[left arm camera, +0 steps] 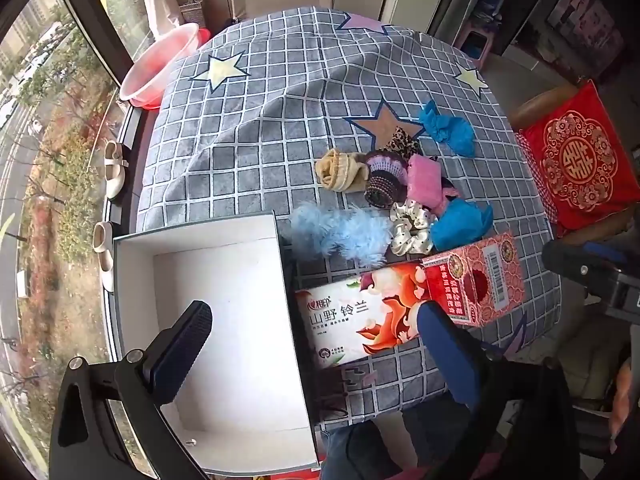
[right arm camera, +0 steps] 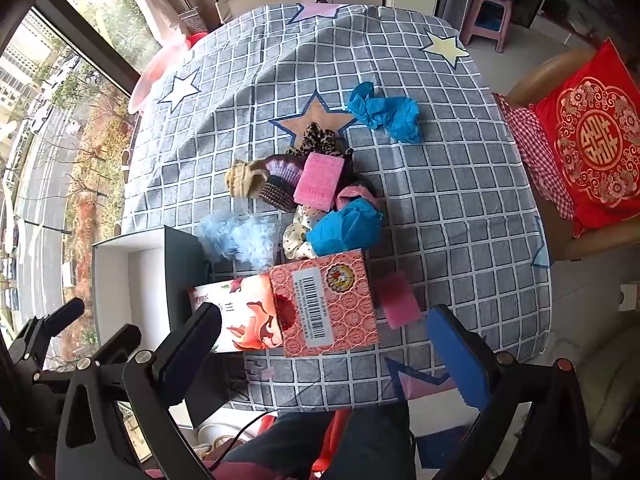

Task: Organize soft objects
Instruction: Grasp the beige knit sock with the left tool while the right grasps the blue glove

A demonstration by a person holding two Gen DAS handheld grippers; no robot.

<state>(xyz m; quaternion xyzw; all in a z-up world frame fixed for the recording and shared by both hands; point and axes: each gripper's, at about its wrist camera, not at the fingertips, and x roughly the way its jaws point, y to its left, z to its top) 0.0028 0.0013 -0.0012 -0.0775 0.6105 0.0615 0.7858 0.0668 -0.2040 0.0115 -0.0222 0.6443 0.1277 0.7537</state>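
From the left wrist camera, the left gripper (left arm camera: pixel 316 326) is seen with its jaws spread wide and nothing between them, one finger over the white box (left arm camera: pixel 224 320), the other over the tissue pack (left arm camera: pixel 360 320). The white box stands open at the table's near left edge, nothing visible inside. Just right of it lies the tissue pack, touched by a red carton (left arm camera: pixel 476 280). Beyond the pack, the soft objects are heaped: a fluffy blue piece (left arm camera: pixel 340 236), a dotted scrunchie (left arm camera: pixel 412 226), a pink sponge (left arm camera: pixel 426 180), a beige roll (left arm camera: pixel 340 170) and blue crumpled covers (left arm camera: pixel 460 226).

From the right wrist camera, the right gripper (right arm camera: pixel 328 340) is likewise seen released and empty, above the red carton (right arm camera: pixel 328 304). The heap lies just beyond the carton; a second pink sponge (right arm camera: pixel 398 300) lies beside it, to its right.
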